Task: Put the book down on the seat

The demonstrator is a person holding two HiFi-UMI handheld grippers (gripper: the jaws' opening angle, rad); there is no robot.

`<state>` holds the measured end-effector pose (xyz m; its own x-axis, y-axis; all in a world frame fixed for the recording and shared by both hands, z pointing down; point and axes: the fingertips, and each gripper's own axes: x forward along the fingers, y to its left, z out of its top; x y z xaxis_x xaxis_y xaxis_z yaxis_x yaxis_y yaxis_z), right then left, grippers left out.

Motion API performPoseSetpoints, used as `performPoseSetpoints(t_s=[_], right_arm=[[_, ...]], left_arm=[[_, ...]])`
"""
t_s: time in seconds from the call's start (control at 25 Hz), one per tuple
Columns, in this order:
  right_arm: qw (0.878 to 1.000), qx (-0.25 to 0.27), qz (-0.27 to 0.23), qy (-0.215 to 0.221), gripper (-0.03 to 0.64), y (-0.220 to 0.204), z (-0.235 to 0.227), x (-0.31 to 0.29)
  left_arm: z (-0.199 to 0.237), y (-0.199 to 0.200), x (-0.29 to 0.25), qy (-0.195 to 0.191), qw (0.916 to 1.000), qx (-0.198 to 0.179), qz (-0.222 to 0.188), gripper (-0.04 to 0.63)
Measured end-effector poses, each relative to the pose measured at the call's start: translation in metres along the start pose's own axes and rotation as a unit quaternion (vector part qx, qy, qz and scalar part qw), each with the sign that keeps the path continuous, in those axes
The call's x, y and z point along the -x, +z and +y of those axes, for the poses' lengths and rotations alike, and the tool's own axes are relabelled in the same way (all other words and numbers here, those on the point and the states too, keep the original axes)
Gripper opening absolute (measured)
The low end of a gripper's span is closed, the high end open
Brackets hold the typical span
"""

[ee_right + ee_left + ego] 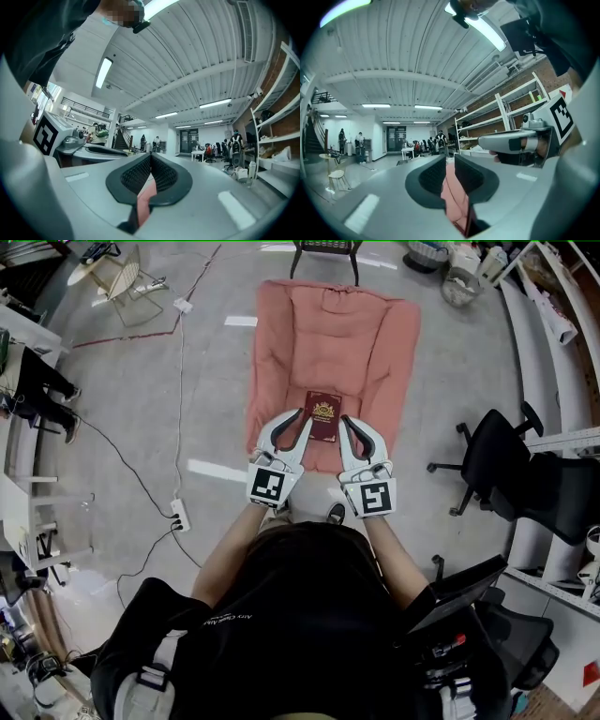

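Beyond the person's torso [300, 615], the book [323, 415], judged light and stiff, is pinched at its side edges by the left gripper [302, 424] and right gripper [346, 426].

Left gripper [450, 159] fills the frame from 6 o'clock to centre, grey body, dark ribbed pads [433, 176]. Jaws nearly together, pinching the thin dark-red edge of the book [469, 219], which runs up the gap from 6 o'clock. Pink cushion [452, 197] shows through the rest of the slit. Right gripper [497, 143] lies level at 3 o'clock, its marker cube [560, 115] just above it at 3 o'clock. White shelving [497, 117] against brick at 2 o'clock. Ceiling light strip [487, 30] at 1 o'clock. Wooden stool [337, 177] at 8 o'clock; distant people [439, 140] near centre.
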<state>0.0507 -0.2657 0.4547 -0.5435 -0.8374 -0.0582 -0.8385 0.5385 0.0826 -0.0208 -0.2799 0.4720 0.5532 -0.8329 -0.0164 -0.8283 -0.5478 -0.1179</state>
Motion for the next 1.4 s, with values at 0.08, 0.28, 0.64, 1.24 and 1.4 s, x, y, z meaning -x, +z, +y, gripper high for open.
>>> performPoseSetpoints(t_s=[0.08,0.28,0.64,1.24,1.4], right_arm=[[1.000,-0.002,0.007,0.001,0.012,-0.006,0.002,0.000],[1.000,-0.004,0.016,0.013,0.012,-0.014,0.013,-0.003],[0.999,-0.003,0.049,0.013,0.012,-0.032,0.021,-0.008],[0.996,-0.021,0.081,0.015,0.011,-0.059,0.032,-0.014],[0.996,-0.025,0.083,0.009,0.011,-0.064,0.030,-0.013]], left_arm=[[-0.001,0.003,0.001,0.002,0.9999,-0.007,-0.008,0.031],[-0.003,-0.004,0.003,0.001,0.9999,-0.010,-0.004,0.014],[-0.007,-0.027,0.007,-0.004,0.9998,-0.004,0.018,0.012],[0.000,-0.055,0.012,0.001,0.9989,0.007,0.047,0.006],[0.000,-0.058,0.013,0.000,0.9987,0.007,0.051,0.006]])
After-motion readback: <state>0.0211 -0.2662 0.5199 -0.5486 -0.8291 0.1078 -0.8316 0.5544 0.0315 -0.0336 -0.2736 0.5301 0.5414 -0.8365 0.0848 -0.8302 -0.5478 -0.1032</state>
